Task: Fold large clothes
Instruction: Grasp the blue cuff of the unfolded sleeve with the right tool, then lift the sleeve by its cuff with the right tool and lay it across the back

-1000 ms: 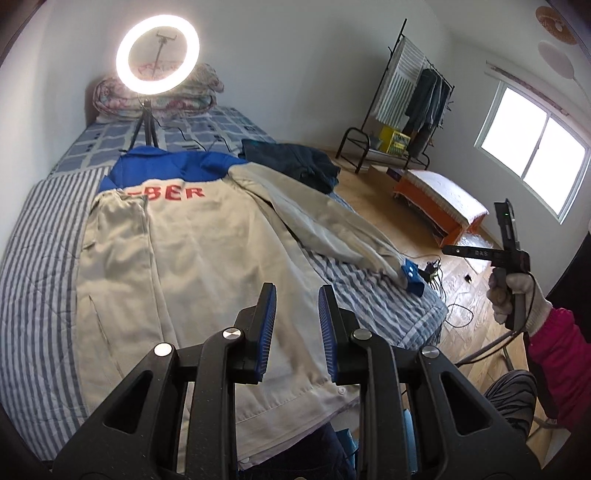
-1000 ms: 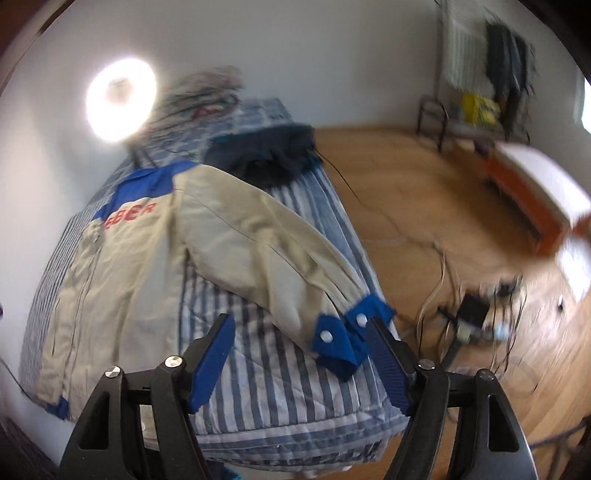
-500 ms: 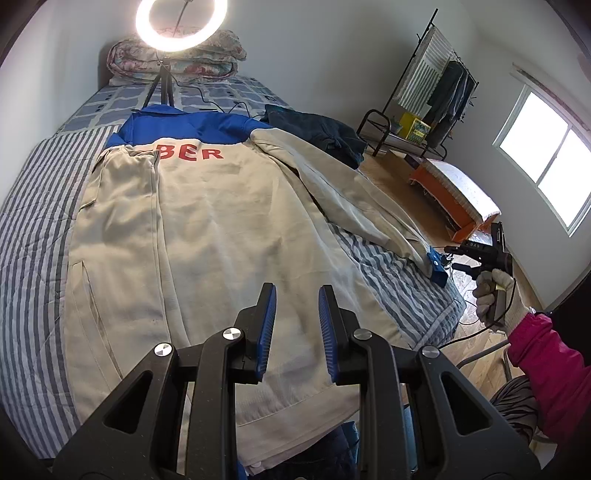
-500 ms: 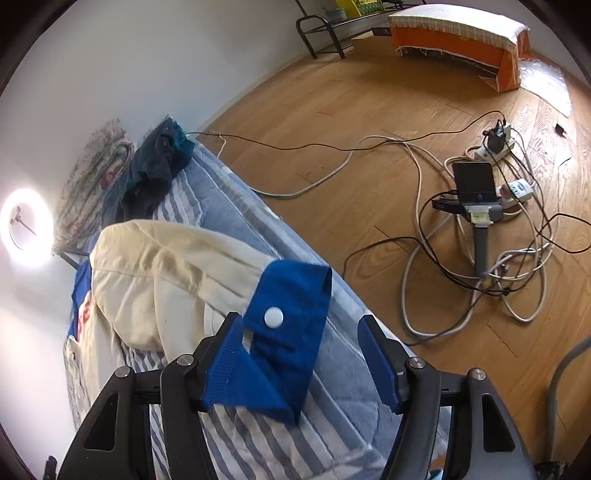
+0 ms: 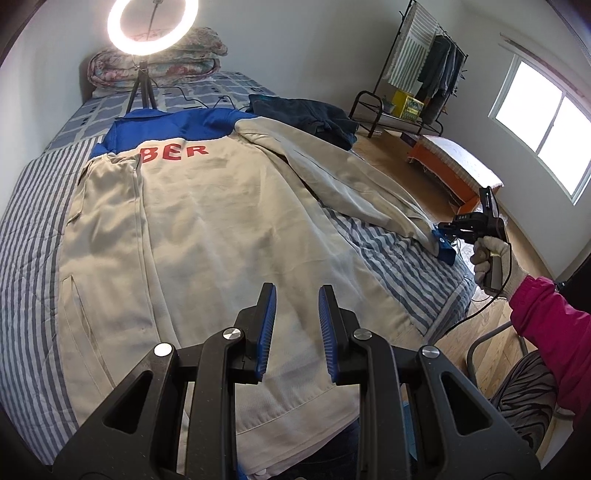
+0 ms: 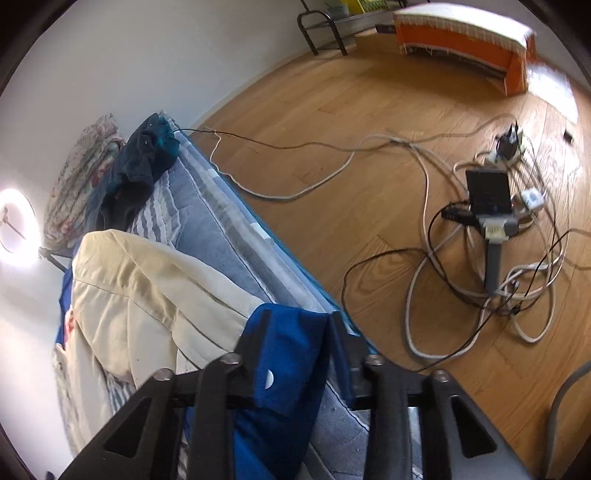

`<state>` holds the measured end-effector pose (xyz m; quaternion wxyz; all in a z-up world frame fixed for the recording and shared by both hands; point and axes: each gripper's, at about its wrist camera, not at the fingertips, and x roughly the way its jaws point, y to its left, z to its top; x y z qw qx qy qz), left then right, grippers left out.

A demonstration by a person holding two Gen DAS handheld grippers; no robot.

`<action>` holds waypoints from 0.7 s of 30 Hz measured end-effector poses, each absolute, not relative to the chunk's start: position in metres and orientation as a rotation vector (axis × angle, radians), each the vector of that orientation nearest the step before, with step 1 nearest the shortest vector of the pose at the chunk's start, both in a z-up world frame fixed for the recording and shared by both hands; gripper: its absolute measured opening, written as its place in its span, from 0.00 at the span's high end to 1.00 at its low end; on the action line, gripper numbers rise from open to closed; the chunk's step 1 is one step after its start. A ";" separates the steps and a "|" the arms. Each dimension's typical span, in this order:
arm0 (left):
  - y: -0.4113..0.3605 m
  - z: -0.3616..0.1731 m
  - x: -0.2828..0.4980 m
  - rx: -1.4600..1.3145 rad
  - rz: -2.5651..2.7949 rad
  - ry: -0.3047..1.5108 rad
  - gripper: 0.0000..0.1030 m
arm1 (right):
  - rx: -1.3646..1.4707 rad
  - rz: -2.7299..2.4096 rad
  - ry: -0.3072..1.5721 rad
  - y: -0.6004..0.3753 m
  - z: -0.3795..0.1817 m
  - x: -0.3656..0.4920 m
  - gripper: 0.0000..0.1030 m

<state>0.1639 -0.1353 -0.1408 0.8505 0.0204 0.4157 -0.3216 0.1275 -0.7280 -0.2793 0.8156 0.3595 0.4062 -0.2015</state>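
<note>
Daylight from the window and a glaring ring light keep both fisheye views bright, edges bent and vignetted black, while the right wrist view looks slightly motion-blurred, perhaps most at the orange bench.

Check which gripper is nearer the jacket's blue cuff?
Right. The right gripper has its jaws closing on the blue cuff; the left gripper hovers over the jacket's hem, well away.

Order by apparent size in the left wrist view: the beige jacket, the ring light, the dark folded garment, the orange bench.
1. beige jacket
2. dark folded garment
3. ring light and orange bench: alike; the bench is farther, so unsure.
</note>
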 end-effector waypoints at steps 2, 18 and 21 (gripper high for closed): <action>-0.136 -0.141 0.164 0.040 -0.685 0.877 0.78 | 0.748 -0.429 0.859 -0.726 -0.274 0.126 0.99; -0.131 -0.132 0.161 0.000 -0.692 0.840 0.78 | 0.622 -0.177 0.730 -0.647 -0.187 0.097 1.00; -0.129 -0.129 0.161 -0.012 -0.687 0.831 0.78 | 0.539 -0.093 0.733 -0.605 -0.172 0.099 1.00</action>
